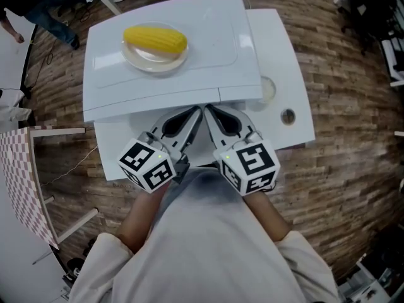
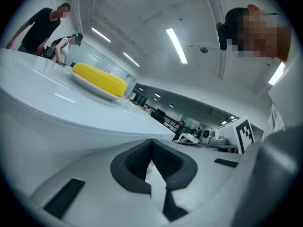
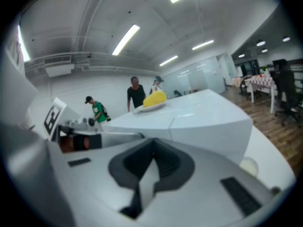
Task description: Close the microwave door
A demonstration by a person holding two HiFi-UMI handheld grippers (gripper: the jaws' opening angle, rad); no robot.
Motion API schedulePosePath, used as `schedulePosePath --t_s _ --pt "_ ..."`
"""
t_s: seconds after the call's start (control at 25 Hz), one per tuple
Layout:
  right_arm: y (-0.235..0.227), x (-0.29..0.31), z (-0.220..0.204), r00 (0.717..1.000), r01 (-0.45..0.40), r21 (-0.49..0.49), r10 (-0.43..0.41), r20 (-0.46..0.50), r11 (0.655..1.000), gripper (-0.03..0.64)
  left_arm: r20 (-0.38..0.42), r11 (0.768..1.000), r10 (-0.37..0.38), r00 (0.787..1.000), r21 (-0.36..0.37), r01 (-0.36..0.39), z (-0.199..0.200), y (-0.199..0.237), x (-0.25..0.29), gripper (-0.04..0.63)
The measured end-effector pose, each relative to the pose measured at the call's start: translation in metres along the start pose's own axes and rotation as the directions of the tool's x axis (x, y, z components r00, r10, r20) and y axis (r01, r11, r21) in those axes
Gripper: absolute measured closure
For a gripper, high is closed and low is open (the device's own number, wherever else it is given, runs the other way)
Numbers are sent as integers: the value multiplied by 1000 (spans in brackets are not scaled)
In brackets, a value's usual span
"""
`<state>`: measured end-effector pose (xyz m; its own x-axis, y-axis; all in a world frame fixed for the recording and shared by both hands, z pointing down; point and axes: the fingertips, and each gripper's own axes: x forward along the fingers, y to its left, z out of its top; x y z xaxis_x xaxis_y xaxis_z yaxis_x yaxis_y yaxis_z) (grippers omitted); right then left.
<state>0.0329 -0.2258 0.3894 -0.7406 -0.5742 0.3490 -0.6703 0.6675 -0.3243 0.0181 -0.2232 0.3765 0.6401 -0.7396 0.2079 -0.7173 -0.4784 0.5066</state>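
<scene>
A white microwave stands on a white table and shows only its top; its door is hidden below the front edge. On top lies a yellow corn cob on a clear plate. My left gripper and right gripper are side by side at the microwave's front edge, tips almost touching each other. Both are shut with nothing between them. The left gripper view looks past the shut left gripper to the corn. The right gripper has the microwave ahead on its right.
The table has a round hole and a pale disc right of the microwave. A table with a red-checked cloth stands at the left over wooden floor. People stand at the far left; office chairs are at the right.
</scene>
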Motion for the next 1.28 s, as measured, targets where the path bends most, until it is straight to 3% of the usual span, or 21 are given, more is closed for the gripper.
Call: schedulePosePath --t_s 0.24,0.6,0.96,1.28 --pt "4 -4 8 1000 -8 13 7 30 1000 594 20 1000 23 1000 -17 -22 5 3 -11 575" --pt "16 -28 20 995 13 -32 -10 96 999 594 80 999 26 996 35 -29 16 -9 -28 576" --pt "52 -65 39 986 93 -116 -75 151 989 594 148 988 61 987 130 -81 33 -26 -71 577" --pt "99 -84 43 985 67 -139 -43 169 988 594 190 988 46 981 138 -74 40 -35 -126 576"
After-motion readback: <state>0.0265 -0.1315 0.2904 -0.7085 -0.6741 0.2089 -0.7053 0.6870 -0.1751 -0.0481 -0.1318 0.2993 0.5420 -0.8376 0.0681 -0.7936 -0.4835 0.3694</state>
